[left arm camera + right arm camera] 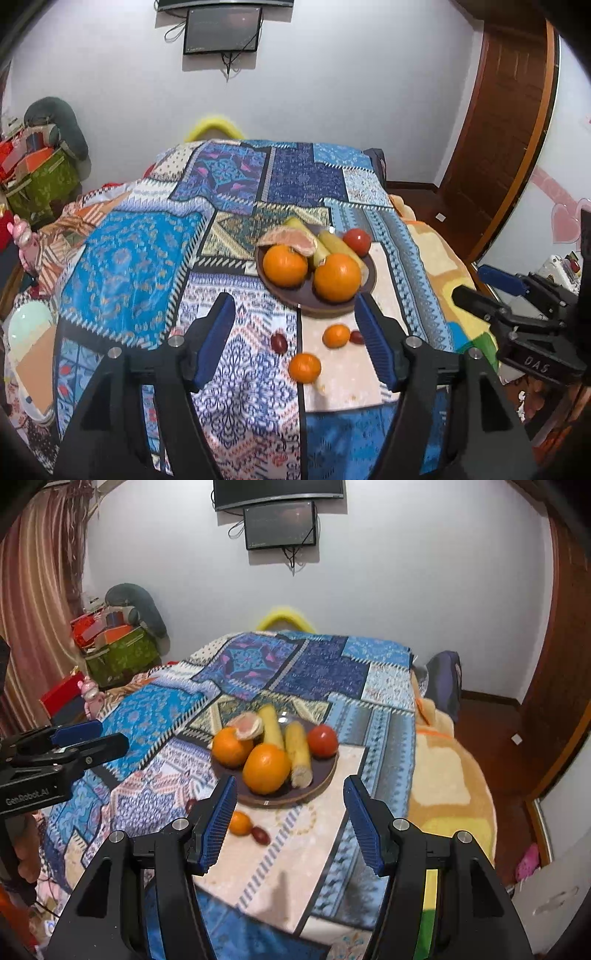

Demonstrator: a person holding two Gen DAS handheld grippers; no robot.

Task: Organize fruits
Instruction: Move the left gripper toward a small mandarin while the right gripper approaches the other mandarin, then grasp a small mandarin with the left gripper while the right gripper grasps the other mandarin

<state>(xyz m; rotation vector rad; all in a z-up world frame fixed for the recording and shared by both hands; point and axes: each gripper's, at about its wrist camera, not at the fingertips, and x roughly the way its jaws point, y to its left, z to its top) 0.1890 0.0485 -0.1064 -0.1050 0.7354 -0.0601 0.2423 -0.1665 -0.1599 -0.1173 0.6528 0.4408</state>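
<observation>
- Right up close, the left gripper has its ribbed blue pads apart with nothing between them, just hanging over the cloth. The right gripper is the same: jaws spread, empty.
- Under them is a patchwork tablecloth, blue and cream prints, a bit shiny. The near strip of it is pretty open, so there's room to move there.
- Loose fruit on the cloth near the left gripper: two small oranges, the nearest one and another small orange a bit further back, plus two dark red dates, one date on the left and a second date just beside that further orange.
- Behind those sits a round dark brown plate, looks wooden, near the cloth's right side.
- On the plate I count two big oranges, two bananas, one tomato and one peeled citrus piece, all crowded together and touching.
- Past the right table edge a fuzzy yellow blanket hangs down.
- Far back: white wall with a dark screen.
</observation>
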